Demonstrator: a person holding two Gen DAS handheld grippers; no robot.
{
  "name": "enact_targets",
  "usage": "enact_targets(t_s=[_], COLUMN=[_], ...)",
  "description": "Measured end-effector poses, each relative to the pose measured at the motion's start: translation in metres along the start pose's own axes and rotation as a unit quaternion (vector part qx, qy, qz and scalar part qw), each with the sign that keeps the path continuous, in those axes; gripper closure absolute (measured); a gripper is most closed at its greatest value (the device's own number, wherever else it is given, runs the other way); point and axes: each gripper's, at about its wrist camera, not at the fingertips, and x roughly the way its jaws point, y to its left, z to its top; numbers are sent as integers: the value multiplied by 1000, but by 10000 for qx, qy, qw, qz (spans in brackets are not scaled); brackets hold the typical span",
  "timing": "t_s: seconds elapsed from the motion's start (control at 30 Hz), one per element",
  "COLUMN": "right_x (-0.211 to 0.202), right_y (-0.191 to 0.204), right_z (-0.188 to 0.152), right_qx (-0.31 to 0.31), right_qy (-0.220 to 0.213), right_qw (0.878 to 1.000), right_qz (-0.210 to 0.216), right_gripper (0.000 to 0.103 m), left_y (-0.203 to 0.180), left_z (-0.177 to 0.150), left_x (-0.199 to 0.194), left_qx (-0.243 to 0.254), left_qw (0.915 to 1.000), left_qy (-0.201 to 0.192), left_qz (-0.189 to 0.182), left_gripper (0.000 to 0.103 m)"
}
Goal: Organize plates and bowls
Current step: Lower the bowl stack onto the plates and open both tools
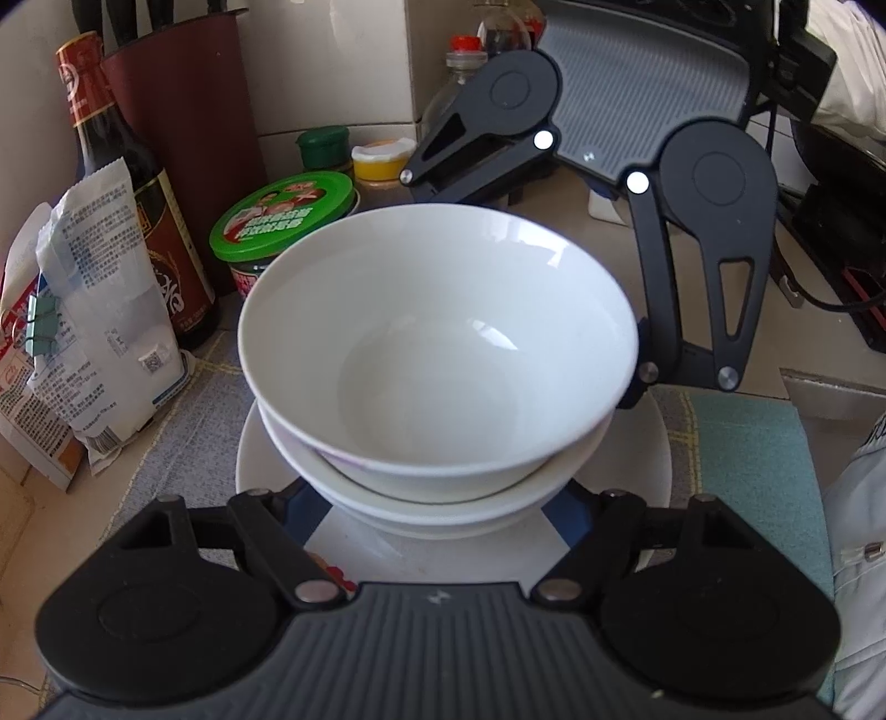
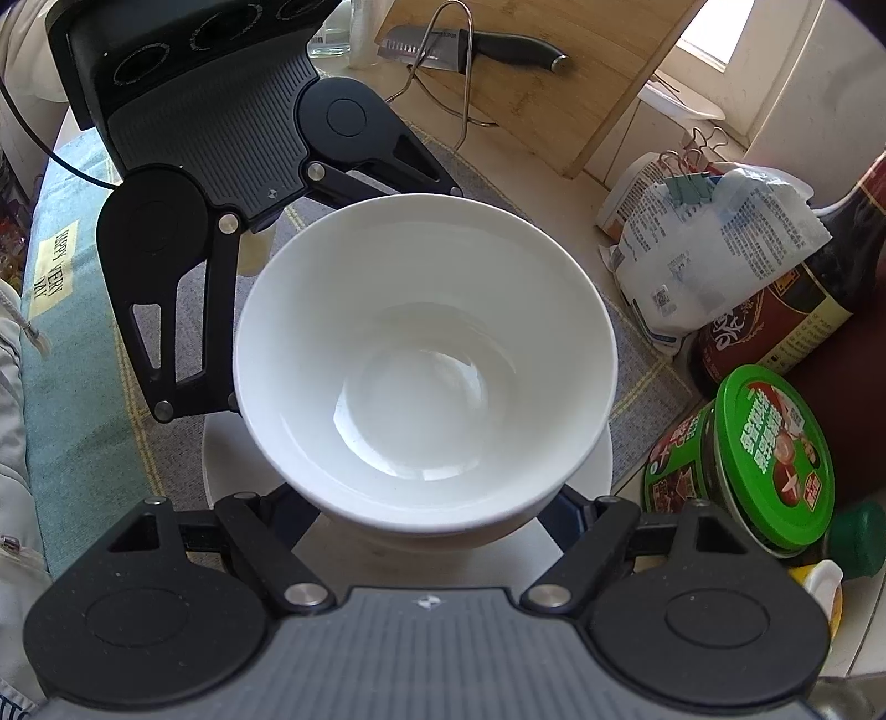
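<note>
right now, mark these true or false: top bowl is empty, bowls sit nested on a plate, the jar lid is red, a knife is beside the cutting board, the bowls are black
1. The top bowl is empty. True.
2. It sits nested in a second bowl on a white plate. True.
3. The jar lid is red. False: it is green.
4. A knife lies in front of the cutting board. True.
5. The bowls are black. False: both are white.

Bright daylight, soft shadows, window glare on the glossy bowl [image 1: 437,343], and fisheye bending with dark corners.
</note>
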Motion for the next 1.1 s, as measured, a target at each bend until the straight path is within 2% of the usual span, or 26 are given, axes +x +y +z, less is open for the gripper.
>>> enact_targets(t_s=[0.33, 0.43, 0.47, 0.5, 0.57, 0.63, 0.77, 0.87, 0.97, 1.1], right_x=[-1, 0, -1, -1, -2, -2, -6, -11, -18, -27], right_y=[0, 1, 1, 3, 6, 9, 9, 13, 20, 30], right_z=[-2, -1, -1, 0, 0, 1, -1, -3, -6, -6], right_qx=[99, 85, 71, 36, -82, -145, -82, -192, -376, -439], right_qy=[-32, -40, -69, -90, -122, -104, -120, -133, -108, -59], right_qw=[9999, 9999, 9998, 9997, 9996, 9994, 9993, 9985, 9970, 9958], right_qz=[-74, -108, -156, -203, -245, -281, -336, -487, -667, -798], right_gripper=[16, 12, 4, 0, 0, 0, 0, 0, 0, 0], left_y=[1, 1, 0, -1, -5, -7, -14, -24, -35, -51], left_z=[0, 0, 0, 0, 0, -2, -11, -17, -19, -22], left_x=[1, 1, 0, -2, -6, -8, -15, -29, -46, -69], left_qx=[-131, -154, -150, -118, -30, 20, -138, -314, -579, -951], left_qw=[9999, 9998, 9998, 9998, 9996, 9995, 9985, 9950, 9898, 9784], left_qy=[-36, -57, -72, -136, -203, -169, -122, -226, -377, -776], left_qz=[34, 67, 85, 119, 176, 252, 517, 920, 1247, 1662], left_gripper=[22, 22, 20, 13, 6, 5, 4, 3, 2, 1])
